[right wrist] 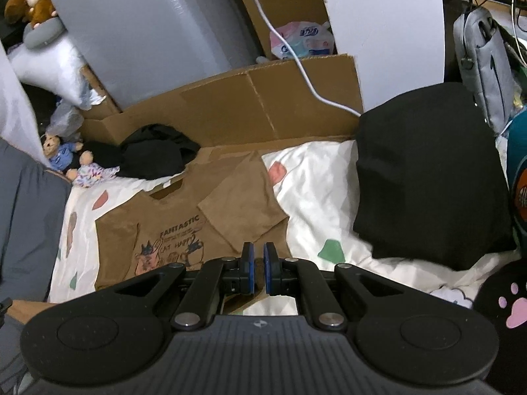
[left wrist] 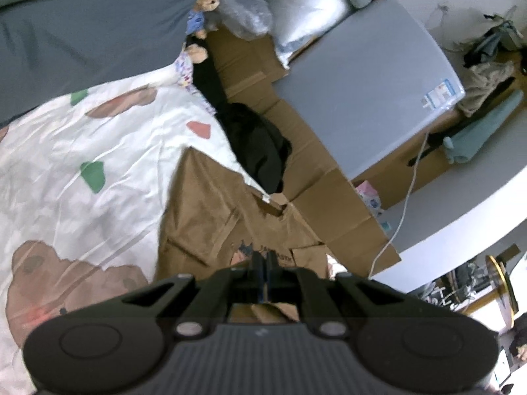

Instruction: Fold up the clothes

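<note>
a bed under a white patterned sheet (right wrist: 313, 177) carries a brown t-shirt (right wrist: 158, 217) at its centre, a folded black garment (right wrist: 428, 181) at 3 o'clock and small stuffed toys (right wrist: 62, 158) at 10 o'clock.

brown T-shirt (right wrist: 184, 227): 1 | black garments (right wrist: 431, 177): 2, maybe | soft toys (right wrist: 59, 156): 3

The brown T-shirt (right wrist: 171, 217) reads "FANTASTIC" and, lower, "CAT HAPPY".
</note>
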### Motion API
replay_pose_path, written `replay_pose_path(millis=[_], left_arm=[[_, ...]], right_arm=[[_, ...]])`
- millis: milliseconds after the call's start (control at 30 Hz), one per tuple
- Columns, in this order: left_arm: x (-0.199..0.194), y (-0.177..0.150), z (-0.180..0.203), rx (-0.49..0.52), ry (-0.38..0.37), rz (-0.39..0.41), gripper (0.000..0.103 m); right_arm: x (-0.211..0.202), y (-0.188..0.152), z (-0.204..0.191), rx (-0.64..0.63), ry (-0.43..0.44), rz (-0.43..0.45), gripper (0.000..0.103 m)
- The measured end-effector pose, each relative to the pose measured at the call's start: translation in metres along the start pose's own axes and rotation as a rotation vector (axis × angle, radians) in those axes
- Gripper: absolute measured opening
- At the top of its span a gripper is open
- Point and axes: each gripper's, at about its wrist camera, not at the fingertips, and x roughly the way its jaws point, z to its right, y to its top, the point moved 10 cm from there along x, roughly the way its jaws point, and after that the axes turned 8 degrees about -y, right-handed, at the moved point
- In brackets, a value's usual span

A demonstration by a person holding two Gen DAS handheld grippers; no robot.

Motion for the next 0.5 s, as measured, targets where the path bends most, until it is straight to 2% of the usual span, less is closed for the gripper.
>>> replay_pose_path(millis=[167, 500], left_arm=[[0.006, 0.004, 0.0, 0.008, 0.006, -0.005, 0.002], [0.031, 0.017, -0.019, -0.035, 0.009, 0.002, 0.002]], right_arm=[[0.003, 0.009, -0.01, -0.024, 0.015, 0.012, 0.006], [0.053, 0.023, -0.011, 0.002, 0.06, -0.007, 0.006]])
